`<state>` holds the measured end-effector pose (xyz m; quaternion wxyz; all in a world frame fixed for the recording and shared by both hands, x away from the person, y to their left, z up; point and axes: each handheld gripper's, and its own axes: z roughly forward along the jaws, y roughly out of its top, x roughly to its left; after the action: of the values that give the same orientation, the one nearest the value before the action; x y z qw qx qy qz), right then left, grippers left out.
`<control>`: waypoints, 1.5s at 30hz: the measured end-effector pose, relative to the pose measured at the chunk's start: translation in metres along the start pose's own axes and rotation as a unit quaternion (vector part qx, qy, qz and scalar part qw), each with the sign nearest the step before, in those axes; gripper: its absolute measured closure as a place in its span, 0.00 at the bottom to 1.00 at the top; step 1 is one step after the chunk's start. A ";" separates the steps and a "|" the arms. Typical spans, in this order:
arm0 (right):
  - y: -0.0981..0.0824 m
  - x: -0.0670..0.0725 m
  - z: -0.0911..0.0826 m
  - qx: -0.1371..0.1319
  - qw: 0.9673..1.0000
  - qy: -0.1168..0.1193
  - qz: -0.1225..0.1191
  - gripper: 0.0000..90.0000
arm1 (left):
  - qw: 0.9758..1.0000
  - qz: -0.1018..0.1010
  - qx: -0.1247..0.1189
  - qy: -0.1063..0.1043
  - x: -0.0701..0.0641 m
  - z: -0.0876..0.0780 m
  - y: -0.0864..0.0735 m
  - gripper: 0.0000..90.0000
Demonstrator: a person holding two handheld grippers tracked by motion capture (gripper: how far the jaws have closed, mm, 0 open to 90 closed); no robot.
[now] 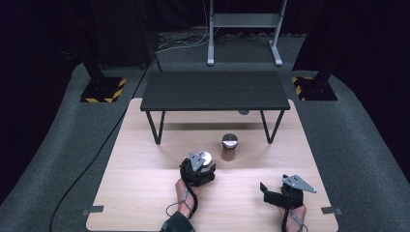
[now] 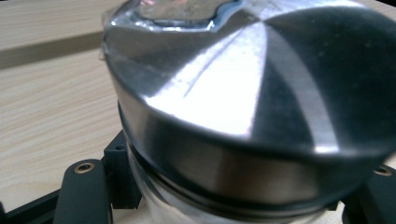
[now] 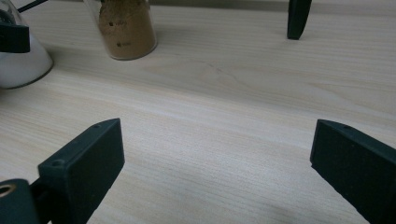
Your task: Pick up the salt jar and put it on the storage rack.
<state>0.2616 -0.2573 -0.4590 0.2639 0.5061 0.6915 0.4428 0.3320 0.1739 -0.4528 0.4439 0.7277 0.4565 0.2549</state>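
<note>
Seen from the high view, the left hand-held gripper [image 1: 202, 163] clamps a clear glass jar with a shiny metal lid [image 1: 205, 158] mid-way across the pale wooden surface [image 1: 140, 164], near a second jar of brown powder [image 1: 229, 146]. In the left gripper view, black jaws hug the jar [image 2: 243, 107] below its lid. In the right gripper view, the right hand-held gripper [image 3: 217, 154] stands wide apart over bare wood.

We note the high view is dim at its edges; only the counter [image 1: 145, 183] is evenly lit from above, with soft shadow under the black shelf [image 1: 212, 91]. In the left gripper view the metal lid [image 2: 243, 93] is blurred, too close to focus, with a blown-out glare patch. The right gripper view is sharp nearby, softer at the spice jar [image 3: 127, 28].
</note>
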 end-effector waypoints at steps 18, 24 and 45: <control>0.001 -0.001 0.001 0.002 1.000 0.003 -0.001 0.02 | 1.000 0.003 0.007 -0.007 0.002 -0.004 0.002 0.34; 0.002 -0.001 0.001 0.004 1.000 0.003 0.000 0.02 | 1.000 0.008 0.004 -0.005 0.002 -0.008 0.001 0.34; 0.000 0.000 0.000 0.001 1.000 -0.001 -0.003 0.02 | 1.000 -0.002 -0.005 0.006 0.015 -0.027 -0.001 0.34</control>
<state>0.2619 -0.2567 -0.4588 0.2655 0.5046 0.6930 0.4413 0.3169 0.1985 -0.4416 0.4450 0.7232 0.4595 0.2604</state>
